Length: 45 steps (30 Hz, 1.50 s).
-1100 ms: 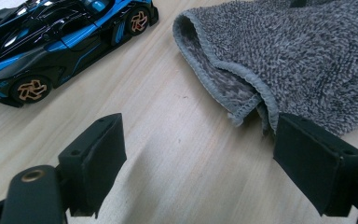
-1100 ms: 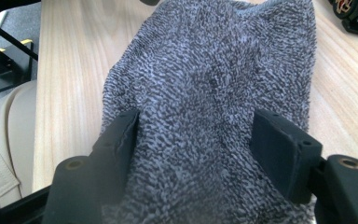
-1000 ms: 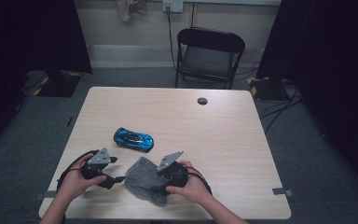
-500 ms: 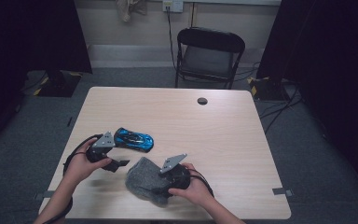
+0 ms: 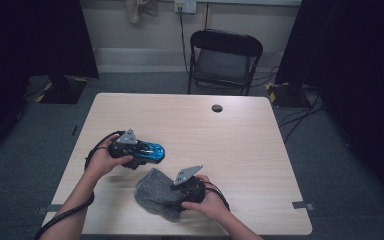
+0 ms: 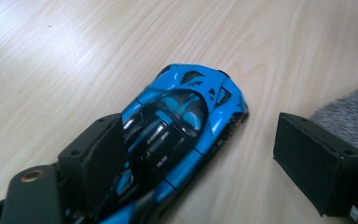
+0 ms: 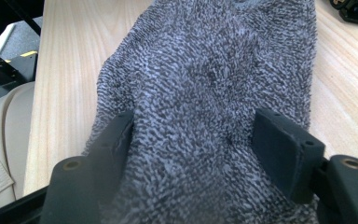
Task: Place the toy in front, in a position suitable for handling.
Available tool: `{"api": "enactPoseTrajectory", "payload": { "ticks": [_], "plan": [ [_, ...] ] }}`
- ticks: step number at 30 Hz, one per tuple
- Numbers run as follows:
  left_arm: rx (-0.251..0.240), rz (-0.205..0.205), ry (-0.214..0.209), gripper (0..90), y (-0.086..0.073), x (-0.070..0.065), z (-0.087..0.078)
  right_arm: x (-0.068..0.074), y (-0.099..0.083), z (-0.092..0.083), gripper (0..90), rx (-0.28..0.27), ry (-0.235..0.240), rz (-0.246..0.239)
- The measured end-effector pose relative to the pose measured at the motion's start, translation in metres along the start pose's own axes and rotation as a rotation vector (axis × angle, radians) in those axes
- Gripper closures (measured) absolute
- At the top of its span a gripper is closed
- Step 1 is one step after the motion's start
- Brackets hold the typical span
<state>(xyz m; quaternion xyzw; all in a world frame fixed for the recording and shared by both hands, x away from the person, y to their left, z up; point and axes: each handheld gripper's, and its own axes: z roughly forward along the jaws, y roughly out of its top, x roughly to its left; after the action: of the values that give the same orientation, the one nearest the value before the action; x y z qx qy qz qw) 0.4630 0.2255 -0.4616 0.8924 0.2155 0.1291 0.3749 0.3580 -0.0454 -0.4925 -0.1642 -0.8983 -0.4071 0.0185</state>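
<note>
High view first: a pale wooden desk [image 5: 260,150] carries a blue toy car [image 5: 150,150] and a grey fuzzy cloth [image 5: 152,197], both in the near left part of the top. Neither sits in a container; both lie straight on the wood. A small dark round cap [image 5: 217,108] is set into the desk near the far edge, well apart from everything else. The whole right half and the far strip of the desk are bare wood. The cloth lies close to the near edge, the car a little farther in, near the cloth without touching it. A black folding chair [image 5: 223,59] stands behind the far edge.

The left gripper [image 5: 141,153] comes in from the near left, held level and low, pointing right across the desk, the hand wrapped around its body with a cable looping behind. In the left gripper view its fingers [image 6: 100,158] are spread: one overlaps the car's [image 6: 177,121] side, though I cannot tell whether it touches, while the other stands clear of it over bare wood, beside the corner of the cloth [image 6: 349,109].

The right gripper [image 5: 180,194] lies over the cloth, its hand resting near the desk's front edge. In the right gripper view its fingers [image 7: 284,144] are spread wide either side of a hump of cloth [image 7: 205,93], resting against the pile.
</note>
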Motion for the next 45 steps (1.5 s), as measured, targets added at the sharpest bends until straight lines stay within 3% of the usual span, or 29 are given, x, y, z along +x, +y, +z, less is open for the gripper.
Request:
{"api": "enactPoseTrajectory", "payload": {
  "ticks": [10,21,24,31,37,43,45],
  "plan": [
    [0.013,0.005,-0.032,15.7,0.006,0.006,0.016,-0.001,-0.002,0.000,32.5,-0.012,0.006,0.006],
    [0.032,0.019,-0.012,15.3,0.006,0.010,0.022,-0.002,-0.002,0.000,32.7,-0.014,0.010,0.009],
    [0.029,-0.003,-0.018,14.4,0.005,0.011,0.026,-0.002,-0.002,0.000,32.6,-0.014,0.011,0.010],
    [0.044,-0.009,-0.031,9.0,0.004,0.013,0.033,-0.002,-0.002,0.000,32.6,-0.019,0.009,0.011],
    [0.056,0.003,-0.051,3.8,0.006,0.014,0.037,-0.002,-0.002,0.000,32.7,-0.019,0.009,0.011],
    [0.074,0.066,-0.064,0.0,0.005,0.012,0.039,-0.002,-0.002,0.000,32.7,-0.019,0.010,0.014],
    [0.061,0.037,-0.064,0.0,0.005,0.011,0.039,-0.002,-0.002,0.000,32.7,-0.018,0.009,0.015]
  ]
}}
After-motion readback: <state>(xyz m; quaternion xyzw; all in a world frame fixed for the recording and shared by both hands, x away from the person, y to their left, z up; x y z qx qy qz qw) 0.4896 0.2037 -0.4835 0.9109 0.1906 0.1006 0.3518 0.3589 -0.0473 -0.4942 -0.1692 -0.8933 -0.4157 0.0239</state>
